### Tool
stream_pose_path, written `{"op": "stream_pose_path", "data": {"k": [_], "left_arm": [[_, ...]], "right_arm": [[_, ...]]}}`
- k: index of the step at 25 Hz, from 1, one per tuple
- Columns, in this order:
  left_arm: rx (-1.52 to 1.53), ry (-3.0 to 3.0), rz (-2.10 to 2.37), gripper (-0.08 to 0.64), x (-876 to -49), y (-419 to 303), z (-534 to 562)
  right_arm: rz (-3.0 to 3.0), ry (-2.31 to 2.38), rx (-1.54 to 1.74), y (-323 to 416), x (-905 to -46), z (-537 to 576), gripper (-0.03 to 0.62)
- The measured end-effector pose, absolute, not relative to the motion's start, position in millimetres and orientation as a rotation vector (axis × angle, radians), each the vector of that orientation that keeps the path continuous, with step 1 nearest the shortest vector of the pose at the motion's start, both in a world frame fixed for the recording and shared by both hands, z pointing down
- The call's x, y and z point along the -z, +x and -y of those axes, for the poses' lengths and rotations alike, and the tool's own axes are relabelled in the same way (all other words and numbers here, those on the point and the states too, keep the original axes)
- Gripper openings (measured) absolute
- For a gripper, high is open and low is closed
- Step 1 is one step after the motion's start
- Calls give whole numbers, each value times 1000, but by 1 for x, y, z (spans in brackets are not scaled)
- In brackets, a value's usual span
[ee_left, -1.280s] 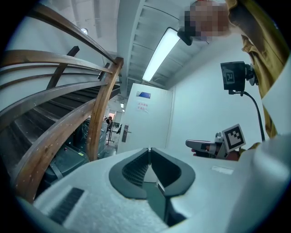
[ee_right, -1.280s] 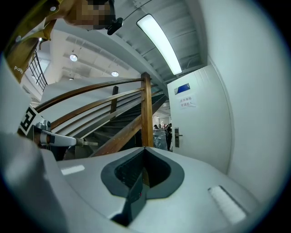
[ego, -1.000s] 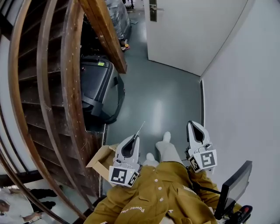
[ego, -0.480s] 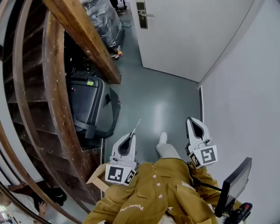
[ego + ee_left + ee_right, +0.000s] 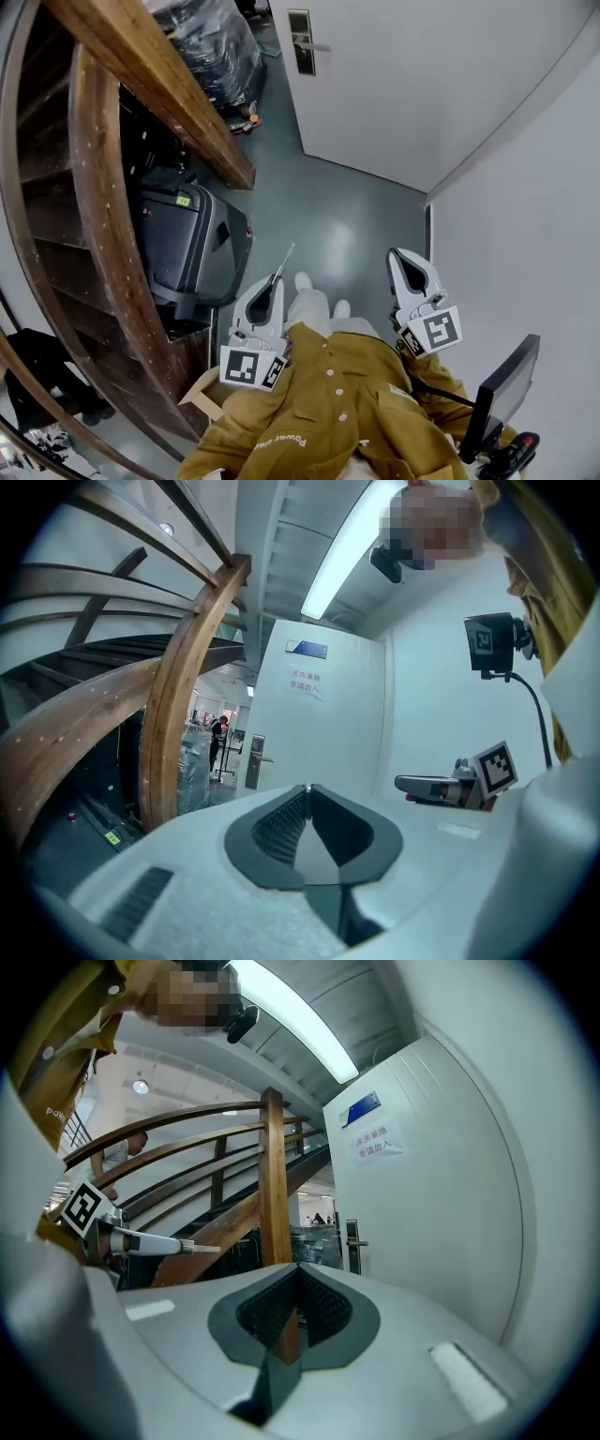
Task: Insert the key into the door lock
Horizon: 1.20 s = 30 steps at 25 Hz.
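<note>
The white door (image 5: 422,84) stands ahead at the end of the corridor, with its metal lock plate and handle (image 5: 302,42) on its left edge. My left gripper (image 5: 274,279) is shut on a thin metal key (image 5: 283,259) that sticks forward out of its tips. The lock plate (image 5: 255,761) is still far off in the left gripper view. My right gripper (image 5: 398,255) is shut with nothing in it, held level beside the left one. In the right gripper view the left gripper (image 5: 141,1239) and key (image 5: 204,1249) show at the left, and the lock plate (image 5: 352,1244) ahead.
A curved wooden stair rail (image 5: 103,234) runs along the left. Under it stands a black case (image 5: 183,244), with a cardboard box (image 5: 202,398) nearer me. Wrapped goods (image 5: 211,47) lie beyond, beside the door. A white wall (image 5: 525,206) closes the right side. Grey floor (image 5: 347,216) leads forward.
Both grippers have been carried forward along the corridor. The door and its lock plate are nearer and lower in the head view. The key stays in the left gripper.
</note>
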State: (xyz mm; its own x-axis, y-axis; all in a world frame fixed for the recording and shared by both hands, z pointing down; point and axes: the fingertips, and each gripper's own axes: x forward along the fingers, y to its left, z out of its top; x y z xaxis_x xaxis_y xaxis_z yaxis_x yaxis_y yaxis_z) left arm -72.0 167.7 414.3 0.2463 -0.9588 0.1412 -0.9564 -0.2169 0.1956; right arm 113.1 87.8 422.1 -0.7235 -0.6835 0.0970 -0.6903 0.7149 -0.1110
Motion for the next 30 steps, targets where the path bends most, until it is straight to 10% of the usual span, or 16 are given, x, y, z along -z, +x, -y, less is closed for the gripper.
{"op": "stream_pose_path", "data": {"k": [30], "left_arm": [[452,2033,1395,25,-491,-214,238]], "right_arm": [[2817,1217,-74,-42,-422,260,8]]}}
